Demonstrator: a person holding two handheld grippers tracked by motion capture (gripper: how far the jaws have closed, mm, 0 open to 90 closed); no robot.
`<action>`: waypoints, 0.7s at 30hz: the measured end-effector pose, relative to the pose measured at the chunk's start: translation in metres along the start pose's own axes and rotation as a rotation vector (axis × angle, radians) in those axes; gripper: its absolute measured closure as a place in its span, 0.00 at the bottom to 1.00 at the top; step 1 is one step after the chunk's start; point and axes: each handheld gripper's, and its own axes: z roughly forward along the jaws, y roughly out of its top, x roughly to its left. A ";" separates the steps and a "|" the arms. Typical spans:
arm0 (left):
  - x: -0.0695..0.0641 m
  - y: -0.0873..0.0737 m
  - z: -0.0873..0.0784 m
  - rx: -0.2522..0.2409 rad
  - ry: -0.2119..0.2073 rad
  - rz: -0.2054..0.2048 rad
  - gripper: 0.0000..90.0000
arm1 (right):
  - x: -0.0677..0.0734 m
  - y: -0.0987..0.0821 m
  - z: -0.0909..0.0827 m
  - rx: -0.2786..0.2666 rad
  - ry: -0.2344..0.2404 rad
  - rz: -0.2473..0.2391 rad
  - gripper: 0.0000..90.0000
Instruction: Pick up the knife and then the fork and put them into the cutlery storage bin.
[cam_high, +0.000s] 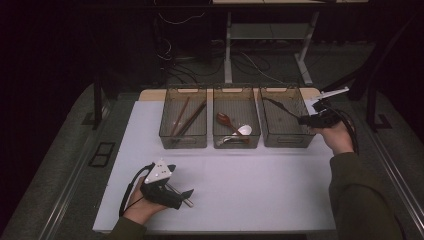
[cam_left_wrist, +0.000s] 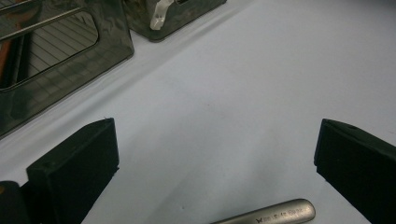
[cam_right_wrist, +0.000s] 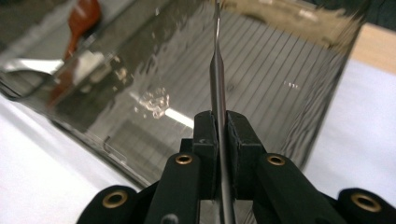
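- My left gripper (cam_high: 186, 196): low on the white table (cam_high: 250, 190), near my edge; jaws spread wide, pinching nothing.
- Metal utensil handle (cam_left_wrist: 275, 214): lies flat on the table between those spread jaws, touching neither pad.
- My right gripper (cam_right_wrist: 223, 135): raised at the right bin's near right corner; jaws pressed together on a thin metal utensil (cam_right_wrist: 217, 79), which sticks out over the bin.
- Right bin (cam_high: 285, 120): smoky clear plastic, ribbed floor.
- Middle bin (cam_high: 236, 125): holds a red-brown spoon (cam_high: 223, 119) and a white spoon (cam_high: 244, 130).
- Left bin (cam_high: 183, 125): holds chopsticks (cam_high: 186, 119), leaning lengthwise.
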 end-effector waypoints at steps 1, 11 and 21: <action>0.000 0.000 0.000 0.000 0.000 0.000 0.00 | 0.000 0.000 0.004 0.011 0.003 -0.002 0.92; 0.000 -0.001 0.000 0.004 0.000 -0.003 0.00 | -0.001 -0.001 0.023 0.078 -0.015 -0.013 0.91; -0.001 -0.001 0.000 0.008 -0.003 -0.002 0.00 | -0.007 -0.001 0.007 -0.056 0.050 0.061 0.63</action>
